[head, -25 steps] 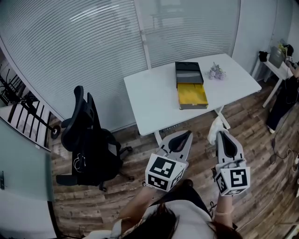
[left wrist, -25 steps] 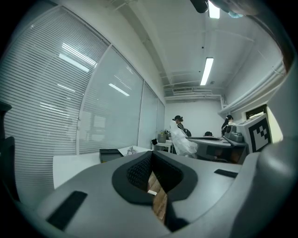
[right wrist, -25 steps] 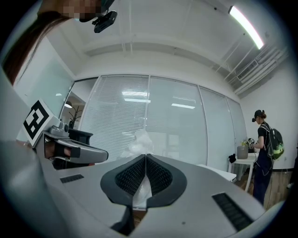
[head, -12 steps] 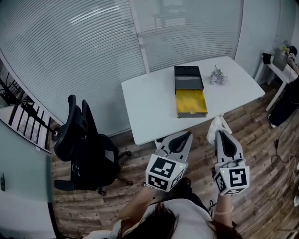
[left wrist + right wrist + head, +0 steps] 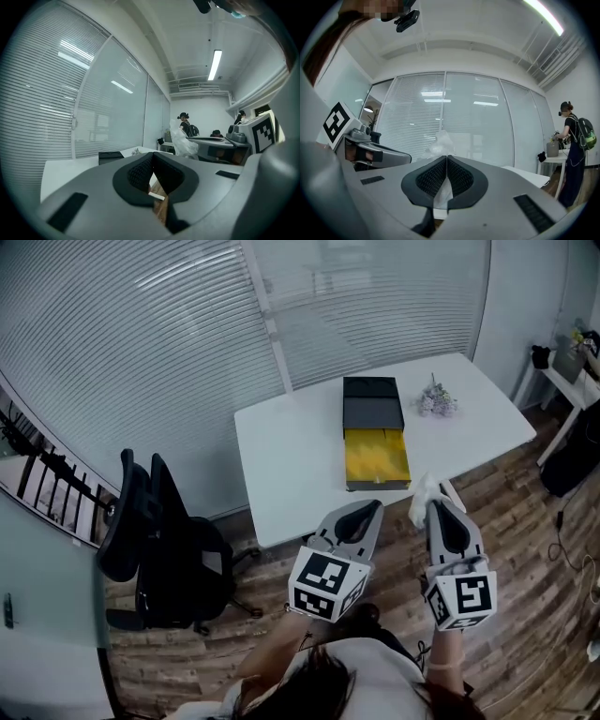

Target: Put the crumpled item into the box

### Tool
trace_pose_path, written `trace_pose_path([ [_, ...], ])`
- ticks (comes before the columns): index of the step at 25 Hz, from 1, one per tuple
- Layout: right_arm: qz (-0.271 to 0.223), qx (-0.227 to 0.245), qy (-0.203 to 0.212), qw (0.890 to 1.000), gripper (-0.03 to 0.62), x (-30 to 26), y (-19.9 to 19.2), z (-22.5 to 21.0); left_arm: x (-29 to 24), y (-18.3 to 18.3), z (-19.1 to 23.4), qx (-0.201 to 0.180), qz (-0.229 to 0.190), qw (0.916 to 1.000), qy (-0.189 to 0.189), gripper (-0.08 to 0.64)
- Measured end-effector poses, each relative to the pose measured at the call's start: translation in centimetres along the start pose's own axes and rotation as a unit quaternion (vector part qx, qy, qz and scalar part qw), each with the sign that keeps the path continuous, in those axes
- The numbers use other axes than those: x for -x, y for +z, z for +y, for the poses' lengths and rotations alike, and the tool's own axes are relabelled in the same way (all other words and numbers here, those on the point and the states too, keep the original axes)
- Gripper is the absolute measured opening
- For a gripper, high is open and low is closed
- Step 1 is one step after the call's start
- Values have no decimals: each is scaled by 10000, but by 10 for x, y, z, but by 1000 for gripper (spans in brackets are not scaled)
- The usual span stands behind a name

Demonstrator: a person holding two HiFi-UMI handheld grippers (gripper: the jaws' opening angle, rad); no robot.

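Grippers: two, held low and side by side over the wooden floor (image 5: 511,517), both pointing forward at the table (image 5: 286,451).
Left gripper (image 5: 367,509): roughly level and angled a little to the right. Its jaws are pressed together with nothing between them, and floor shows through the gap below the pads.
Right gripper (image 5: 434,506): just right of the left one and not touching it, pointing straight ahead. Its jaws are clamped tight on the crumpled item (image 5: 421,495).
Crumpled item: one, white and thin. It is pinched between the right jaws and bulges out past their tips. It is in the air just short of the table's near edge, not in the box (image 5: 377,454).
Box: one, open and yellow inside, lying by the table's near edge ahead of both grippers. A black part (image 5: 372,401) touches its far end.
Table: one, white.
Flower bunch (image 5: 436,402): one, small, on the table to the right of the box and apart from it.
Office chair (image 5: 155,545): one, black, on the floor left of the table.
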State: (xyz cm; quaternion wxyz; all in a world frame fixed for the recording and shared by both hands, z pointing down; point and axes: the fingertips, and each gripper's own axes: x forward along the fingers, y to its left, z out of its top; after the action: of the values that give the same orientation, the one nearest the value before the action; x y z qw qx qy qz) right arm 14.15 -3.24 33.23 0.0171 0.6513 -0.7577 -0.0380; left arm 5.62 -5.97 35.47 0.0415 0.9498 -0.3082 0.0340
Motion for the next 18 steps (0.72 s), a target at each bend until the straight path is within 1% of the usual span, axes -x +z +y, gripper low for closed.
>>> trace_pose_path([
  [10, -31, 0, 210, 9998, 29, -33, -1, -39, -43, 4, 11, 11, 49, 9997, 249, 17],
  [18, -2, 9, 488, 9988, 29, -57, -7, -54, -65, 2, 21, 79, 67, 9987, 496, 17],
])
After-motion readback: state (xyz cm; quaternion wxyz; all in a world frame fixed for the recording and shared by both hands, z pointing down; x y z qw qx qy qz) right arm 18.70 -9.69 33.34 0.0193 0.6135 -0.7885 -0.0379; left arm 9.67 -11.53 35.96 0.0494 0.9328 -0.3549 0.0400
